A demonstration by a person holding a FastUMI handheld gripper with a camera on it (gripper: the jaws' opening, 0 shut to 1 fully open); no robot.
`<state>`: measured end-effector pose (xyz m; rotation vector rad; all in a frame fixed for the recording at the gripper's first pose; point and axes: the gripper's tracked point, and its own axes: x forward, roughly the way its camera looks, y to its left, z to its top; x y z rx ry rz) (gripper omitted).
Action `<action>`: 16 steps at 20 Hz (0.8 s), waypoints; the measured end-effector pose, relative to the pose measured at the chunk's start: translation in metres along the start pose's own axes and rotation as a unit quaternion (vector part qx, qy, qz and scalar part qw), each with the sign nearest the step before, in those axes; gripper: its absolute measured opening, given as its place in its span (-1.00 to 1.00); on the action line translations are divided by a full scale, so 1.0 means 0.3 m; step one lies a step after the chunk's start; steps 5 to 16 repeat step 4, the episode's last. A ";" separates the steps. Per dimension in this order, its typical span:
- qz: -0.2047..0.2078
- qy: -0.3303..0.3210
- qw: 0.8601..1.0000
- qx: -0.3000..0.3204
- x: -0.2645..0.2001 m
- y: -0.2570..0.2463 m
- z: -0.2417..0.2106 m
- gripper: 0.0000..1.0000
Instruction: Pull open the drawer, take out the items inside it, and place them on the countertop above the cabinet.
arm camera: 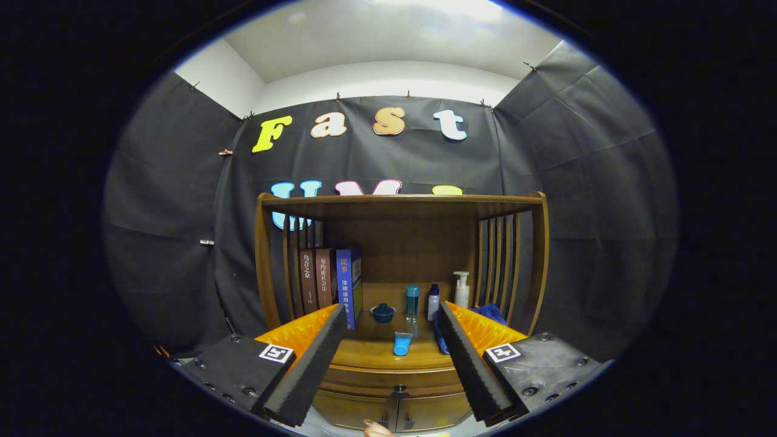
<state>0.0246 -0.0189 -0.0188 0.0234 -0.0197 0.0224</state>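
Gripper view of a wooden cabinet (400,291) with a shelf top, seen from in front and slightly above. The gripper (388,358) has its two fingers spread wide, with nothing between them. The drawer (394,379) sits below the countertop (376,352); its front appears flush with the cabinet, so it reads as closed, and a small dark knob (399,388) marks its middle. On the countertop, between and just beyond the fingers, lies a blue tube (402,343); farther back stand a small dark bowl (382,313), a blue-capped bottle (412,302), a white bottle (433,301) and a pump bottle (462,289), with a blue cloth (488,314) beside one finger and books (331,282) on the other side. Whether these came from the drawer cannot be told. The knob is likely rigid but small and smooth, so a centred pinch and a straight pull would suit it; the tube is probably light and soft, best held across its body.
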 end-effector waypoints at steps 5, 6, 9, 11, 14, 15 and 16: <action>-0.001 -0.002 1.000 0.001 0.000 -0.001 0.002 0.97; -0.001 -0.002 1.000 0.001 0.000 -0.001 0.002 0.97; -0.001 -0.002 1.000 0.001 0.000 -0.001 0.002 0.97; -0.001 -0.002 1.000 0.001 0.000 -0.001 0.002 0.97; -0.001 -0.002 1.000 0.001 0.000 -0.001 0.002 0.97; -0.001 -0.002 1.000 0.001 0.000 -0.001 0.002 0.97; -0.001 -0.002 1.000 0.001 0.000 -0.001 0.002 0.97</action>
